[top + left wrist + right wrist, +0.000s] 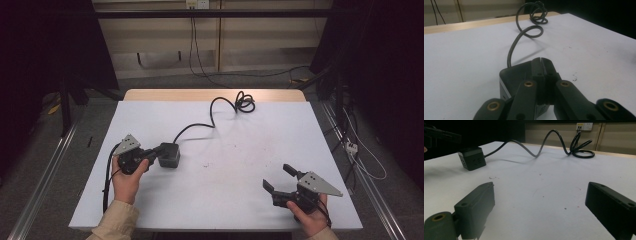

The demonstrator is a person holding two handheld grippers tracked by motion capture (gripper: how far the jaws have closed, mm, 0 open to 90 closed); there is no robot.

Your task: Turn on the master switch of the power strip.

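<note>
High view: the left gripper [156, 151] has its 2 fingers [543, 68] pressed together with nothing between them, tips resting over the near top edge of the black cube-shaped power socket [169, 154], whose black cord [212, 112] runs beyond them across the white table [235, 165]. The right gripper [278, 177] idles, fingers wide apart. To move the cube cleanly, I'd push low and square, letting the cord trail freely.
</note>
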